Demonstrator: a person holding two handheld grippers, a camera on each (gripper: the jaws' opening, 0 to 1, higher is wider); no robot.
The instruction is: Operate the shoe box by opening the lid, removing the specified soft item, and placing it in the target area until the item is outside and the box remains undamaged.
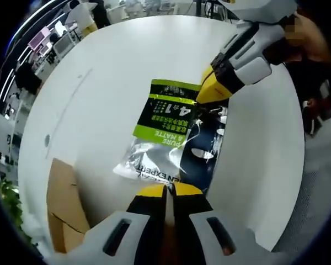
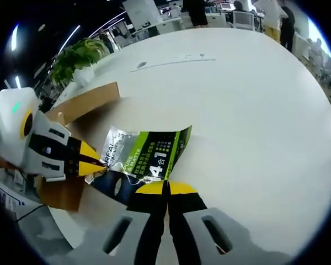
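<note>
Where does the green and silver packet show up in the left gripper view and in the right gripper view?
Left gripper view: the packet lies at picture centre on the white table, just above this hand-held gripper's shut jaws.
Right gripper view: the packet sits centre-left, just above the shut jaws, green end pointing right.
Shared landmark: the brown cardboard box, lower left in the left gripper view, left of the packet in the right gripper view.

Glossy crinkled plastic pouch [image 1: 165, 132], matt brown cardboard box [image 1: 63, 204], smooth white table [image 1: 116, 61]
</note>
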